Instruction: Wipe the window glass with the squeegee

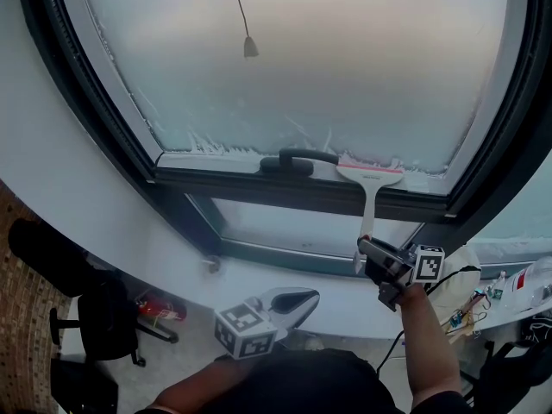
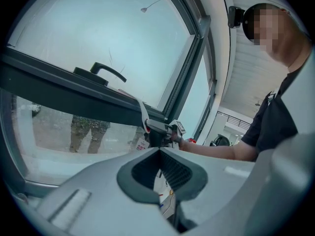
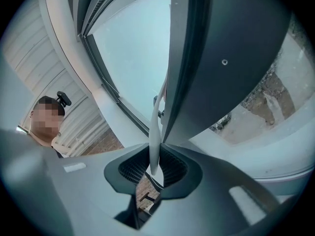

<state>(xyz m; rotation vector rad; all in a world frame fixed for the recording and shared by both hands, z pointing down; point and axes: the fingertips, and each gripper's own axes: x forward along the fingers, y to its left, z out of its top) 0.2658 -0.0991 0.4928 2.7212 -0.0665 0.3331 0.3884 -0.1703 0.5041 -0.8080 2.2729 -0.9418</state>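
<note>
We see the right gripper [image 1: 371, 253] clamped on the squeegee [image 1: 371, 178], its blade at the bottom edge of the glass [image 1: 302, 59], just beside the window handle [image 1: 297, 158]. Only the right gripper view shows its shaft between the pads. The left gripper [image 1: 304, 298] hangs low, jaws together, empty. Only its view shows 2 legs [image 2: 88, 132] outside.

A pale floor [image 1: 164, 365] is carrying a black office chair [image 1: 93, 324], and a red object [image 1: 155, 307] is lying just beside the chair's base. At the right edge, a white worktop [image 1: 514, 316] is holding tangled cables [image 1: 466, 310] and a clear bottle [image 1: 530, 279] with a red label.
</note>
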